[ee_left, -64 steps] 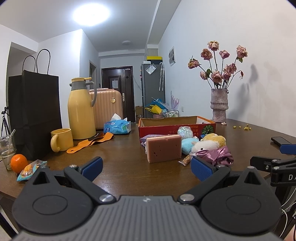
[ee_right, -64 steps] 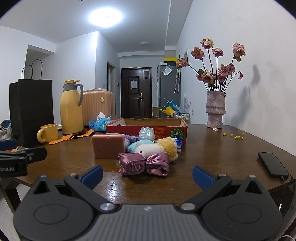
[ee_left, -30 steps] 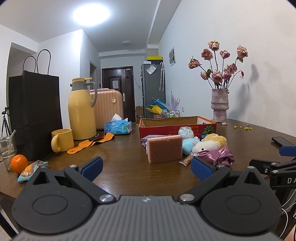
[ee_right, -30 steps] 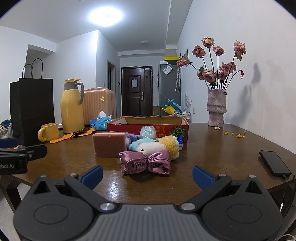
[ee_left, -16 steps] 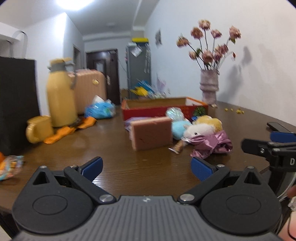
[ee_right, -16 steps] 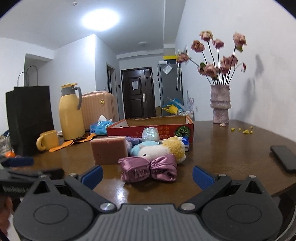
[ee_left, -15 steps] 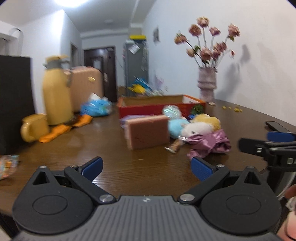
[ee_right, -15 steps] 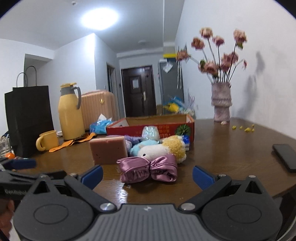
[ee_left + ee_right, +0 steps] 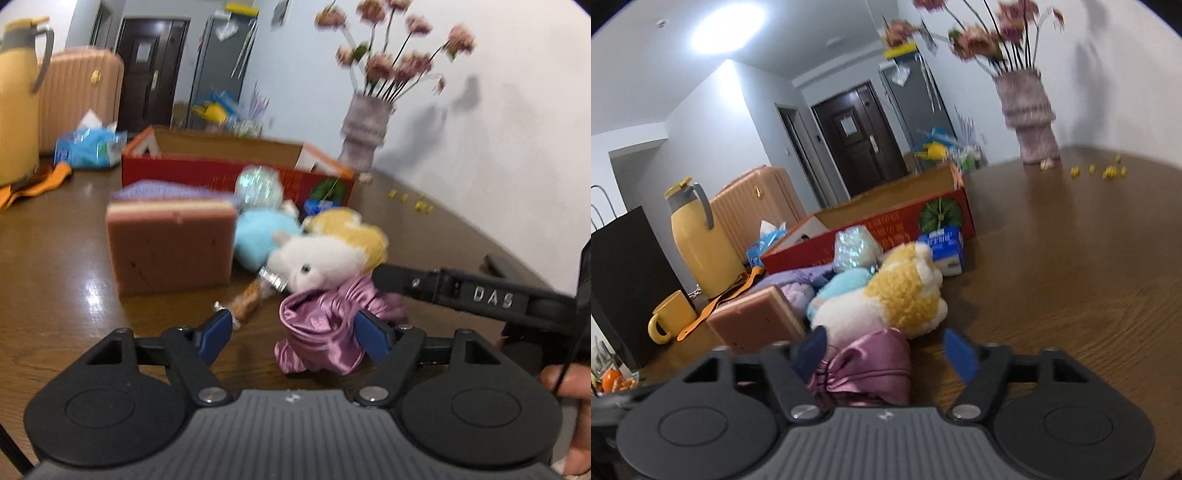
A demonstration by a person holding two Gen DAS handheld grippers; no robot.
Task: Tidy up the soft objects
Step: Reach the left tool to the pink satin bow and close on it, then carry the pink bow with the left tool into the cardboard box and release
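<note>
The purple satin bow [image 9: 864,365] lies at the near edge of the pile, just in front of the plush [image 9: 886,306], and now it sits between the wide-open fingers of the right gripper [image 9: 886,350]. I judge the first pick is about to start. A second ago both grippers hovered well back; now the left gripper [image 9: 295,332], also wide and empty, is close to the bow too.

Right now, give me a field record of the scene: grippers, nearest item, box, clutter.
left gripper: open, at the purple satin scrunchie
right gripper: open, same scrunchie between its fingers
grasp: none closed yet
pile behind: white-and-yellow plush, blue plush, pink sponge block
red box: open, behind the pile
other: yellow mug
</note>
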